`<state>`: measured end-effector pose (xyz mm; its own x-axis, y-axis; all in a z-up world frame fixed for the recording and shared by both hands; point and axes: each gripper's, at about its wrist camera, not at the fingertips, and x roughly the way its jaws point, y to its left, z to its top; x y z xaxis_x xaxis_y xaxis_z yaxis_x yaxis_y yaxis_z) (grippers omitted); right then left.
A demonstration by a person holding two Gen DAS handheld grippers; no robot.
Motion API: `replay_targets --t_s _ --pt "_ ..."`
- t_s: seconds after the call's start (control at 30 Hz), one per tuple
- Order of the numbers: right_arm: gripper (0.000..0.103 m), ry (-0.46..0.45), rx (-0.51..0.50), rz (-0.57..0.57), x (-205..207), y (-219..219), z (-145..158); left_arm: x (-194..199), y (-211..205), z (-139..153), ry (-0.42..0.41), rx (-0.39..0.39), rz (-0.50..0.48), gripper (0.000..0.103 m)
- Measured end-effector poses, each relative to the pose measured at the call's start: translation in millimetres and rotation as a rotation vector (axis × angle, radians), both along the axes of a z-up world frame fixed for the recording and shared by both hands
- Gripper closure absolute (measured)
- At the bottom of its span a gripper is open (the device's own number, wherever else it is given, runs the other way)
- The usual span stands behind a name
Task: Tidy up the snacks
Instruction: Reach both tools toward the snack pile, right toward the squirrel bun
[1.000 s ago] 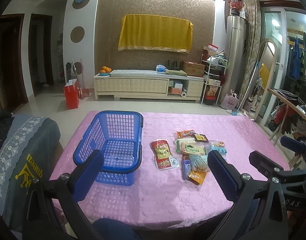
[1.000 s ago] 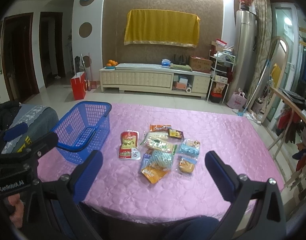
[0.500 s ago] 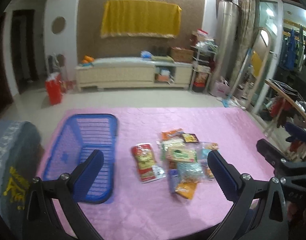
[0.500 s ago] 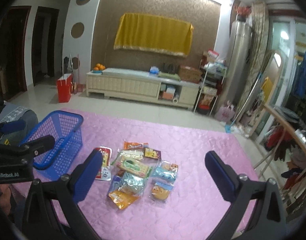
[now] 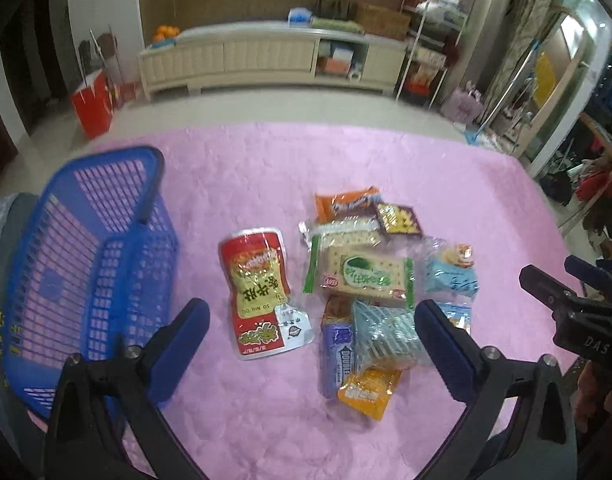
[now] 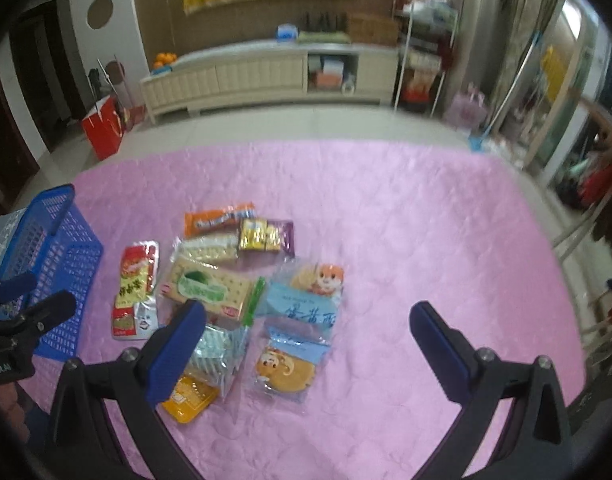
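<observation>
Both grippers, left [image 5: 312, 338] and right [image 6: 306, 338], now lower over snack pile [image 5: 366, 280], jaws wide, empty; pile beside empty basket [image 5: 86, 248]. Risk: overlapping packets, I pinch two.

A loose pile of snack packets [image 5: 366, 280] lies flat on the pink counter [image 5: 446, 184]; an empty blue basket [image 5: 86, 264] sits left, apart.

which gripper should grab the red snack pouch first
Left. The left hand-held gripper is open with the red pouch lying between its fingers, next to the blue basket. The right hand-held gripper, also open, faces the blue cookie packets further from the basket.
</observation>
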<state>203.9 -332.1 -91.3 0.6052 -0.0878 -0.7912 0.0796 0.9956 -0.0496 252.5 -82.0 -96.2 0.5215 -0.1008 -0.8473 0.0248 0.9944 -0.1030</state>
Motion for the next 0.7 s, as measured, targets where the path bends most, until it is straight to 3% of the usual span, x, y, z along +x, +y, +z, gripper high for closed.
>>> replay_targets --t_s 0.17,0.5,0.7 --pt "0.003 0.045 0.029 0.027 25.5 -13.3 -15.7 18.3 -8.8 -18.5 0.042 0.038 -0.018 0.013" --pt "0.003 0.242 0.171 -0.003 83.2 -45.4 -60.8 67.1 -23.0 -46.7 0.098 0.052 -0.068 0.013" --pt "0.003 0.381 0.179 -0.030 109.2 -42.9 -90.0 72.7 -25.4 -54.8 0.116 0.018 -0.076 0.013"
